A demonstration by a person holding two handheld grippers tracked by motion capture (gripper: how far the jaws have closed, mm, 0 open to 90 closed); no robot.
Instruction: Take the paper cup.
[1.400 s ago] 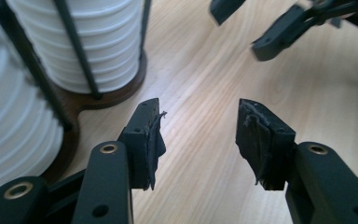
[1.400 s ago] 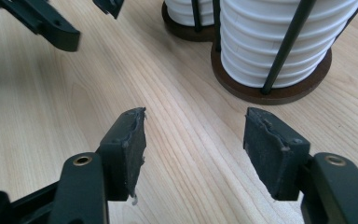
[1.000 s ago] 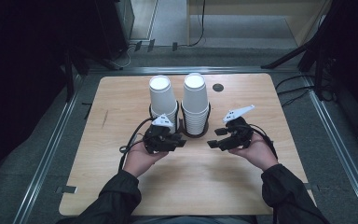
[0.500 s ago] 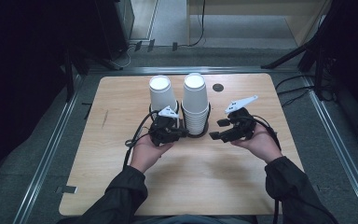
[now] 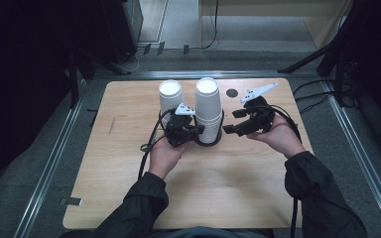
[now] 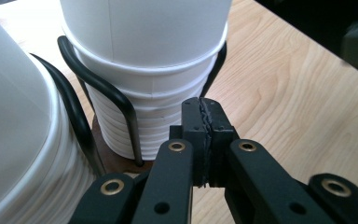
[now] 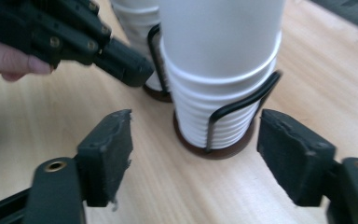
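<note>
Now we are keeping our left gripper clamped shut on nothing, its tip just beside the right cup stack in its wire holder. Our right gripper has just been opening, jaws standing apart and empty, facing that stack from its other side.

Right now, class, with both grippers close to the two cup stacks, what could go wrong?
1. The left gripper, shut on nothing, sits beside the right cup stack; a nudge might tip the tall stack.
2. The right gripper, whose jaws have just been opening, faces that stack's wire holder; closing might catch the wire instead of a cup.
</note>
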